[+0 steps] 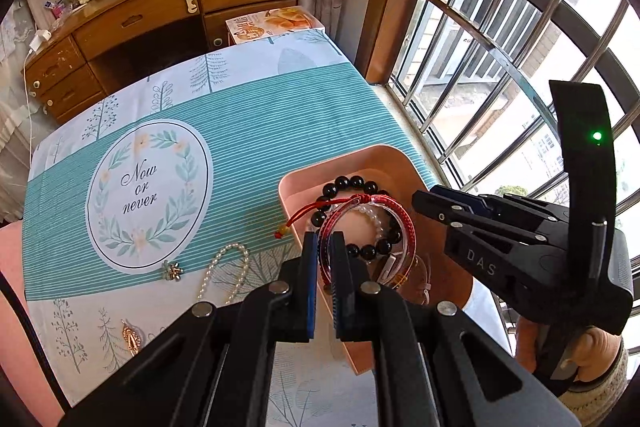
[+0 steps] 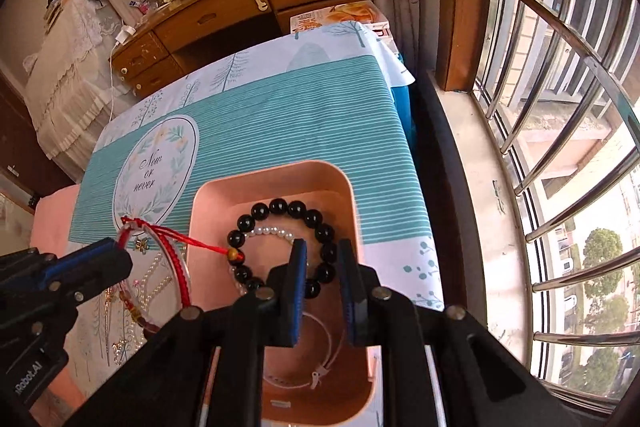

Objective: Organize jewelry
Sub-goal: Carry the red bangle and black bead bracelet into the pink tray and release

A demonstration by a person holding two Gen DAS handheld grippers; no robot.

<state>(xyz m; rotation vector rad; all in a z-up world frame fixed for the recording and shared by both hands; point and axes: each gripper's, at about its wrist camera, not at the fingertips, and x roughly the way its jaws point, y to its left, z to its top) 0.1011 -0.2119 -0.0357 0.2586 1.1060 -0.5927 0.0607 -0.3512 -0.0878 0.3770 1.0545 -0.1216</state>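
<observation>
My left gripper (image 1: 323, 239) is shut on a red braided bracelet (image 1: 406, 227) and holds it over the left rim of the pink tray (image 1: 384, 155); it also shows in the right wrist view (image 2: 114, 247) with the bracelet (image 2: 178, 259). In the tray (image 2: 272, 175) lie a black bead bracelet (image 2: 280, 207), a small pearl bracelet (image 2: 272, 231) and a thin white cord bracelet (image 2: 328, 347). My right gripper (image 2: 322, 247) is open and empty above the tray, and shows at the right in the left wrist view (image 1: 424, 201).
On the teal striped tablecloth (image 1: 256, 123) left of the tray lie a pearl necklace (image 1: 228, 267), a small flower brooch (image 1: 173, 270) and a gold pendant (image 1: 132, 337). A wooden desk (image 1: 160, 11) stands beyond the table. A barred window (image 1: 500, 47) is at the right.
</observation>
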